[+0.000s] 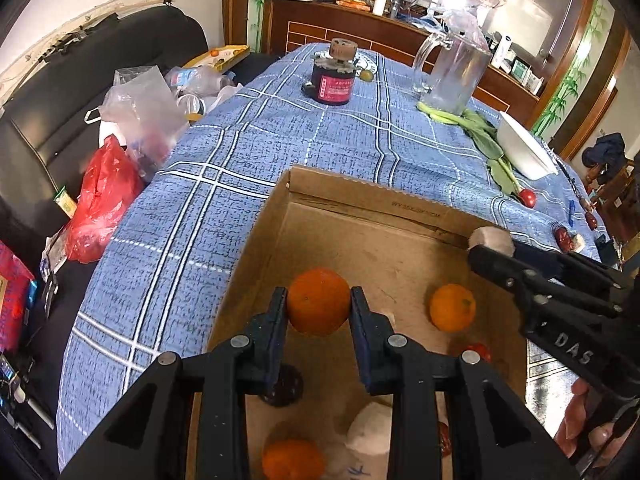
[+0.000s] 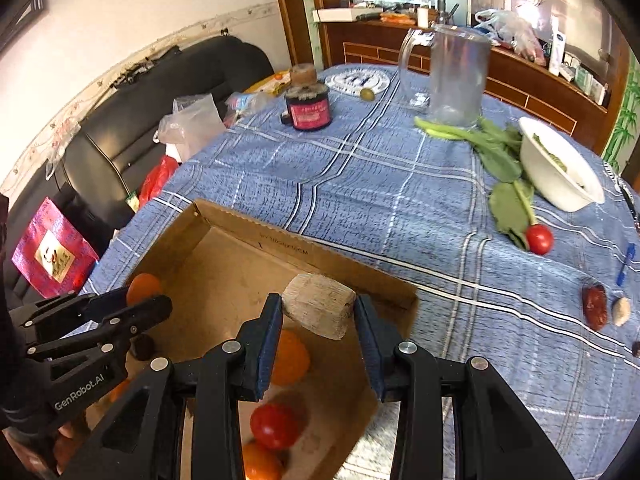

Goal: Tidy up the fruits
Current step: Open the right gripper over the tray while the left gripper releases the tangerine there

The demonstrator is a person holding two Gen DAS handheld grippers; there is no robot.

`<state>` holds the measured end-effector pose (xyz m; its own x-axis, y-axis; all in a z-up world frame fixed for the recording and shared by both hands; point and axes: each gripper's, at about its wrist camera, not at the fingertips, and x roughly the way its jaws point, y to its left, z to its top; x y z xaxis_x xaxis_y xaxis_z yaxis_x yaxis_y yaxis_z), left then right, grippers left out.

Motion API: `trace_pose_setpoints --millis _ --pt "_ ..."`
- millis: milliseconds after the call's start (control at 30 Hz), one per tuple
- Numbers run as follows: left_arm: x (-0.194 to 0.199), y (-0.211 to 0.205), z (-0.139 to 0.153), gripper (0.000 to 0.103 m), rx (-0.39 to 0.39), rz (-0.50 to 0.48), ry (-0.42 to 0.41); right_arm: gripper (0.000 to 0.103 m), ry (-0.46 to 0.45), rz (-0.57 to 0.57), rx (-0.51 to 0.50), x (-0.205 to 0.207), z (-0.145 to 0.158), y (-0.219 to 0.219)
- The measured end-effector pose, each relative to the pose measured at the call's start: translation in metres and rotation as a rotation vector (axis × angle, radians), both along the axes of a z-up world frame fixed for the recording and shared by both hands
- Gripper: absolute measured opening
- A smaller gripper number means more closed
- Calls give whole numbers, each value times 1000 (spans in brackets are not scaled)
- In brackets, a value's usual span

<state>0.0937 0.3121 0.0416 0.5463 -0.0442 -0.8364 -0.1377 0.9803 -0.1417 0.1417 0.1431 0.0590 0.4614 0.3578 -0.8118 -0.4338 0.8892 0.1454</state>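
Two claws (image 1: 319,304) (image 2: 318,312), orange (image 1: 318,300), pale chunk (image 2: 318,312), over box (image 1: 360,196)

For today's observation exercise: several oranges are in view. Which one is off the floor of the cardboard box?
The orange clamped in the left gripper, held above the cardboard box; the other oranges lie loose inside.
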Motion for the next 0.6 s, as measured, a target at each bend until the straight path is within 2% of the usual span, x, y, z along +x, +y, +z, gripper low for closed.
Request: trace_pose_setpoints --millis 300,600 --pt "14 0 -18 29 0 -12 36 40 42 -3 -39 14 -25 6" --pt "16 -3 -23 30 15 -11 43 40 22 -7 -83 15 -28 9"
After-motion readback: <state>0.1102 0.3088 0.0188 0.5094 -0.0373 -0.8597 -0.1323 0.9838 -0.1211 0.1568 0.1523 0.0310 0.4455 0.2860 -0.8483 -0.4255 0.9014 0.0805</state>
